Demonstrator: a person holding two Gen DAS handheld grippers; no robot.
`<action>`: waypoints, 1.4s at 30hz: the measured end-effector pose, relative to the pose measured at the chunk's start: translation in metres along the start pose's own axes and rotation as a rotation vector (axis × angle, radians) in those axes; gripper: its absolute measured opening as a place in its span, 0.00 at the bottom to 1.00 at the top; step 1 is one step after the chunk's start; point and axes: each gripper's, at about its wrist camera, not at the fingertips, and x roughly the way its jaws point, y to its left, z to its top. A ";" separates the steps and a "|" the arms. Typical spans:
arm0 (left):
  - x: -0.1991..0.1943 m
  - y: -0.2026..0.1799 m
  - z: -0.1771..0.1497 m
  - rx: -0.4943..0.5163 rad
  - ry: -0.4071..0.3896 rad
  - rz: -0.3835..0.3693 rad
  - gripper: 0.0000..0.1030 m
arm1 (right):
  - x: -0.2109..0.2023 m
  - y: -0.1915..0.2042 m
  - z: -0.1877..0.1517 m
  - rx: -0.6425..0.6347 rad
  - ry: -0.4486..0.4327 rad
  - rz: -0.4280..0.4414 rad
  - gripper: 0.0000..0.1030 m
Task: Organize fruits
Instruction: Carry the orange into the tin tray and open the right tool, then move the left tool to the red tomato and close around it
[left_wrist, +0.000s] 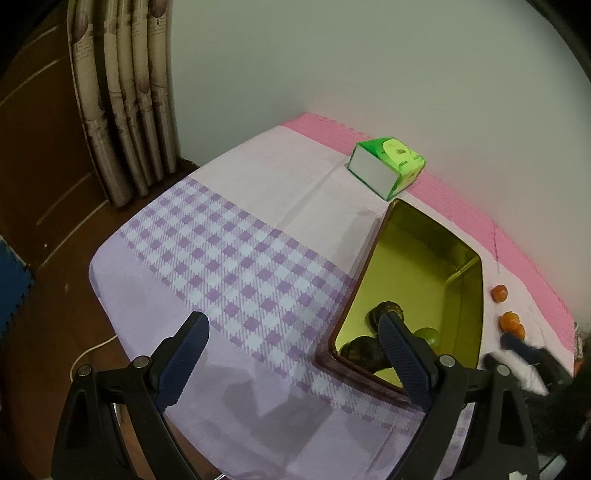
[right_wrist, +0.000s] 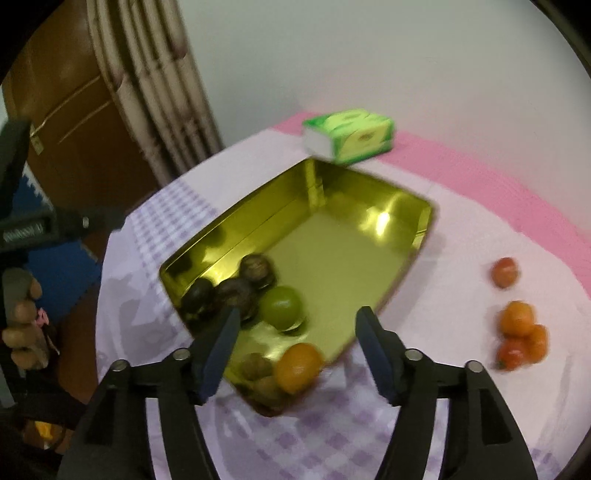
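Observation:
A gold metal tin (right_wrist: 343, 236) sits on the checked cloth; it also shows in the left wrist view (left_wrist: 417, 266). Inside it lie several dark brown fruits (right_wrist: 236, 291), a green fruit (right_wrist: 281, 307) and an orange fruit (right_wrist: 298, 366) at the near corner. Loose orange fruits (right_wrist: 521, 332) and a single one (right_wrist: 505, 271) lie on the cloth to the tin's right; they also show in the left wrist view (left_wrist: 511, 321). My right gripper (right_wrist: 295, 343) is open and empty just above the tin's near end. My left gripper (left_wrist: 291, 354) is open and empty over the cloth, left of the tin.
A green tissue box (right_wrist: 349, 134) stands behind the tin near the wall, also in the left wrist view (left_wrist: 388, 164). A pink mat (right_wrist: 498, 177) edges the table. Curtains (left_wrist: 122, 103) and a wooden door (right_wrist: 74, 110) stand at the left.

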 end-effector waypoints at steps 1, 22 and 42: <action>0.001 -0.002 0.000 0.009 0.000 0.006 0.89 | -0.006 -0.010 -0.001 0.015 -0.016 -0.022 0.71; 0.016 -0.150 -0.030 0.334 0.090 -0.090 0.89 | -0.033 -0.242 -0.092 0.354 0.042 -0.463 0.95; 0.073 -0.312 -0.081 0.583 0.136 -0.265 0.88 | -0.033 -0.281 -0.108 0.322 0.054 -0.451 1.00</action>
